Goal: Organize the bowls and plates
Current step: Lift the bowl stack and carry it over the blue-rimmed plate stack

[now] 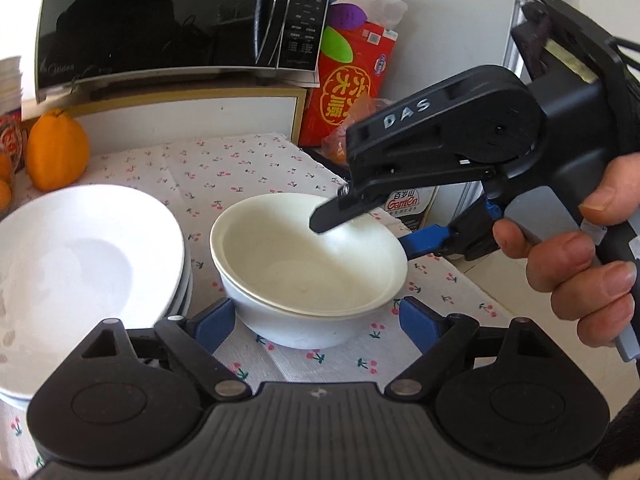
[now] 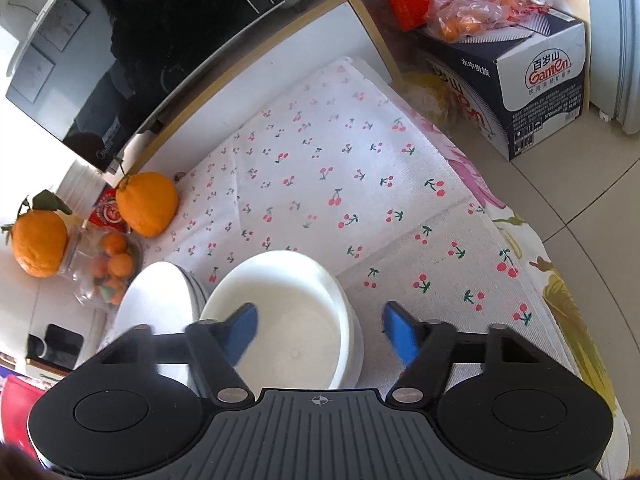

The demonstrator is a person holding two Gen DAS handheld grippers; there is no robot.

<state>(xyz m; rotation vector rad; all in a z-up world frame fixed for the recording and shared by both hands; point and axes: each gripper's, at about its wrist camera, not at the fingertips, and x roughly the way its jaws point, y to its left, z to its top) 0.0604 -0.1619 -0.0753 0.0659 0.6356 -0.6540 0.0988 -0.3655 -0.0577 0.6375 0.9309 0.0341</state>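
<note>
Two nested white bowls (image 1: 308,268) stand on the cherry-print cloth (image 1: 248,168); they also show in the right wrist view (image 2: 288,320). A stack of white plates (image 1: 80,272) sits just left of them, also seen in the right wrist view (image 2: 160,300). My left gripper (image 1: 316,326) is open, its blue pads on either side of the bowls' near base. My right gripper (image 2: 320,330) is open and straddles the bowls' right rim, one finger over the inside, one outside. It shows in the left wrist view (image 1: 360,228) too.
A black microwave (image 1: 168,20) stands on a white cabinet behind the cloth. Oranges (image 2: 146,204) and a bag of small fruit (image 2: 108,268) lie at the left. A red box (image 1: 348,88) and a Ganten carton (image 2: 516,84) stand beyond the table's right edge.
</note>
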